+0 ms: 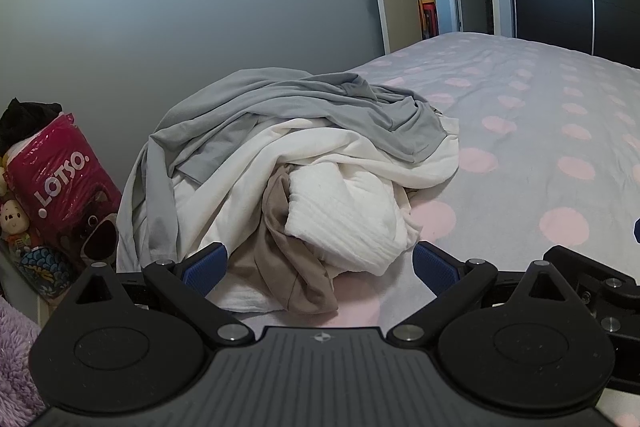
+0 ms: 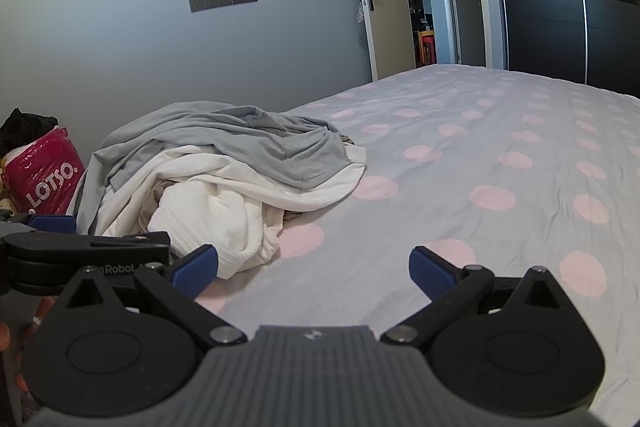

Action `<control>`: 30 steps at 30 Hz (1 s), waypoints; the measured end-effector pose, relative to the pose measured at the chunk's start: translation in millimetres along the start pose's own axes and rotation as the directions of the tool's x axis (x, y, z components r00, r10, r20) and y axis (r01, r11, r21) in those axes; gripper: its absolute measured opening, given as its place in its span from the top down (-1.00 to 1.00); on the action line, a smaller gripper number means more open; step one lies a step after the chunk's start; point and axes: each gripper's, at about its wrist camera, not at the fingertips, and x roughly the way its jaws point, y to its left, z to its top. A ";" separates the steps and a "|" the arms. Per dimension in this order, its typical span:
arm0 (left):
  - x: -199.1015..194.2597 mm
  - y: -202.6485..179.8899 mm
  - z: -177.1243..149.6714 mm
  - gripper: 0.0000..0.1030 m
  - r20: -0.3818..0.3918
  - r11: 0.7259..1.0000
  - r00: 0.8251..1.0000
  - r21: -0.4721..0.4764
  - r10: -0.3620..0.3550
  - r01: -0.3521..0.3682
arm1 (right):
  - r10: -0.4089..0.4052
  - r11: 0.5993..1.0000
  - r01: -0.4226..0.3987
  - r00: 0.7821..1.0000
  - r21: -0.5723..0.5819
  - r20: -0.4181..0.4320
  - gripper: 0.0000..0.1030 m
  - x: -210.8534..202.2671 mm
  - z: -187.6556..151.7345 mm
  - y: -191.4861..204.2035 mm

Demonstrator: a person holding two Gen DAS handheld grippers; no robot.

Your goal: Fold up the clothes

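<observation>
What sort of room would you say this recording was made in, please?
Most likely a home bedroom. A bed with a grey sheet dotted in pink fills the view, a pile of clothes lies on it, and dark sliding wardrobe doors stand beyond, beside an open door.

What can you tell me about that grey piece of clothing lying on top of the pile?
The grey garment is soft, thin-looking fabric, crumpled and unfolded, draped across the top of the white clothes. One edge trails down the pile's left side toward the wall. It rests on the pile on the spotted bedsheet. Neither tool touches it.
</observation>
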 end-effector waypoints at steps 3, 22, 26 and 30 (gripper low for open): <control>1.3 0.1 -0.8 -0.96 -0.005 1.000 1.000 0.004 -0.001 0.001 | -0.001 1.000 0.001 1.000 0.000 -0.003 -0.99 0.6 -0.6 -0.3; 29.2 8.1 -6.5 -0.95 -0.042 1.000 0.999 0.001 -0.031 0.031 | -0.081 0.996 0.085 0.992 0.041 -0.094 -0.99 21.7 -8.1 -15.8; 38.1 6.4 -4.3 -0.95 -0.047 0.998 0.997 0.005 -0.054 0.055 | -0.084 0.995 0.090 0.990 0.044 -0.113 -0.99 28.4 -10.4 -18.0; 50.6 5.1 0.4 -0.94 -0.056 0.996 0.995 0.036 -0.082 0.084 | -0.081 0.995 0.088 0.988 0.053 -0.129 -0.99 34.8 -12.5 -21.5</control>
